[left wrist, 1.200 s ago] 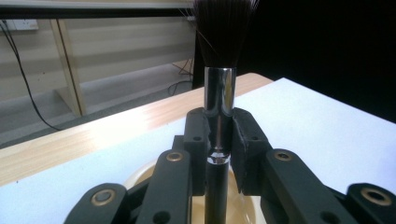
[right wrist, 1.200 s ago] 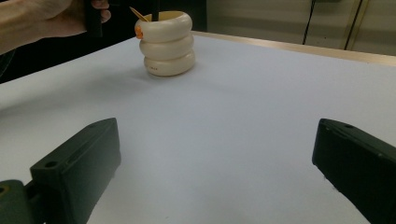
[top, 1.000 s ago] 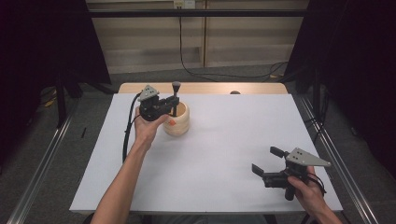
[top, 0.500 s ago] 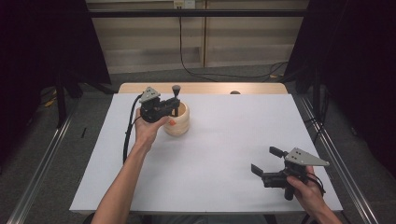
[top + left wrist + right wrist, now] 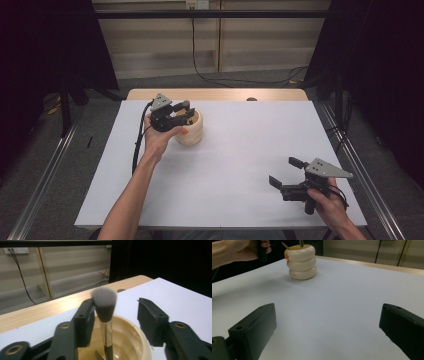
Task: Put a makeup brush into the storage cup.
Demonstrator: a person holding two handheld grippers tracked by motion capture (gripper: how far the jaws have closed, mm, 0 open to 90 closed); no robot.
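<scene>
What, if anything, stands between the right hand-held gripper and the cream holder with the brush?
Nothing visible: bare white table lies between the right hand-held gripper and the holder.

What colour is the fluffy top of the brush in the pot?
The brush has grey bristles that fade to white at the tips, clearest in the left gripper view.

The makeup brush (image 5: 104, 302) has a grey, fluffy top with dark tips and a see-through handle. The holder cup (image 5: 300, 262) is cream, like three fat rings, with a small orange spot. The table sheet (image 5: 240, 150) is white. The wooden table edge (image 5: 220, 94) is light brown.
</scene>
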